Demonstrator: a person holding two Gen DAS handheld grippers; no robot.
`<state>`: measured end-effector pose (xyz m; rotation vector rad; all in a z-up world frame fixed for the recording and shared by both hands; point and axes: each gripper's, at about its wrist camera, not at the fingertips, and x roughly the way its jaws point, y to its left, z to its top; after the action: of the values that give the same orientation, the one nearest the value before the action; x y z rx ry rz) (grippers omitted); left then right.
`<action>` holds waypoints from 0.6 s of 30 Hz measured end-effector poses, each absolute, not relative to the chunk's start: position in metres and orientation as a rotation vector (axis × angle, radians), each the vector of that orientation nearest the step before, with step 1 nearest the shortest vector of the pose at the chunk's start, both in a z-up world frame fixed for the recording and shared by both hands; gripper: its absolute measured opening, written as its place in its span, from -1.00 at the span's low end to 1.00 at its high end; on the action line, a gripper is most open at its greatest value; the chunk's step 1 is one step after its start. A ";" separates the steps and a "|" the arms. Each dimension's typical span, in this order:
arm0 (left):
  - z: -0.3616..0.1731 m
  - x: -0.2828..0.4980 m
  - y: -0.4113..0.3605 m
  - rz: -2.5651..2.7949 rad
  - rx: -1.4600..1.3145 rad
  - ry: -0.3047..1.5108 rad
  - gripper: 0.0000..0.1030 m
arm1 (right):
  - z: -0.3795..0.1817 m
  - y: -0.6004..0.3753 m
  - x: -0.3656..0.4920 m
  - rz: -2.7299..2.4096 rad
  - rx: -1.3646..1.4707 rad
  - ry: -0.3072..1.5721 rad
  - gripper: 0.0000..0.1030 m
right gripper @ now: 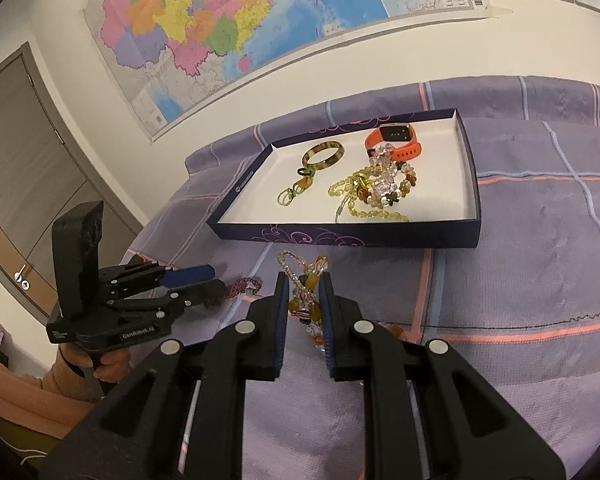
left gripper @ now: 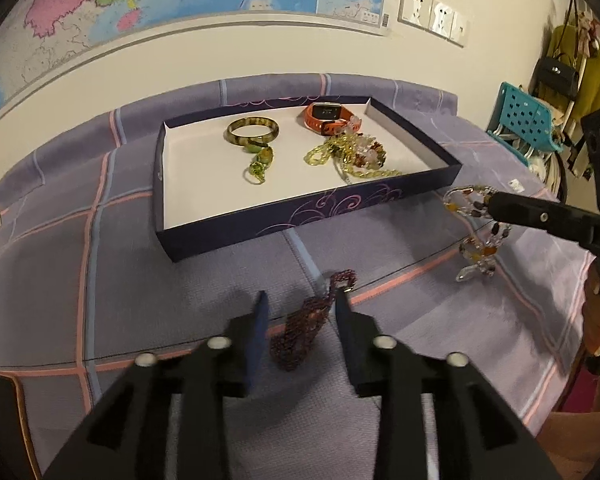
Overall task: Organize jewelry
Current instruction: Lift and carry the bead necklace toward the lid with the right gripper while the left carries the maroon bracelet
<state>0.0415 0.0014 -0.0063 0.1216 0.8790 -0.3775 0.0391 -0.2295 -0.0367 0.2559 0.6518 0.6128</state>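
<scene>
Tray (left gripper: 416,196) sits on the worktop (left gripper: 100,280), which is covered with a purple checked cloth. Already inside it: a mottled green-brown bangle (left gripper: 253,130), a small green pendant (left gripper: 260,162) touching the bangle's near edge, an orange watch (left gripper: 326,118) at the far end, and a tangled pile of yellow-green bead strands (left gripper: 350,156) just beside the watch.

Outside the tray, two pieces remain.

1. Amber and clear bead bracelet (right gripper: 306,300): pinched between the fingers of the right gripper (right gripper: 304,312). In the left wrist view part of it hangs below the fingers, the lowest bead near or on the cloth; cannot tell which. It is in front of the tray's near right corner, not yet over the rim.
2. Dark red bead chain (left gripper: 304,322): lies on the cloth between the spread fingers of the left gripper (left gripper: 302,314), well short of the tray. Right finger looks close to the chain's upper loop; contact cannot be confirmed. Not gripped.

Judgement: task more than half done. Four items or groups placed, one in transit, one awaiting pickup. Remaining: carry the bracelet over the near wall and release, then close on the red chain and move it in likewise.
</scene>
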 end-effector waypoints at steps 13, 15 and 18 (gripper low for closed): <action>-0.019 0.046 -0.013 -0.379 0.184 0.891 -0.79 | -0.038 -0.228 0.040 0.609 0.253 0.652 -0.70; -0.017 0.046 -0.010 -0.386 0.164 0.892 -0.93 | -0.037 -0.228 0.041 0.608 0.254 0.648 -0.70; -0.013 0.046 -0.008 -0.388 0.140 0.889 -0.93 | -0.034 -0.229 0.041 0.610 0.256 0.641 -0.70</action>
<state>0.0455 -0.0079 -0.0133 0.1398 0.8886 -0.3882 0.0407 -0.2288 -0.0344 0.2556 0.6408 0.6103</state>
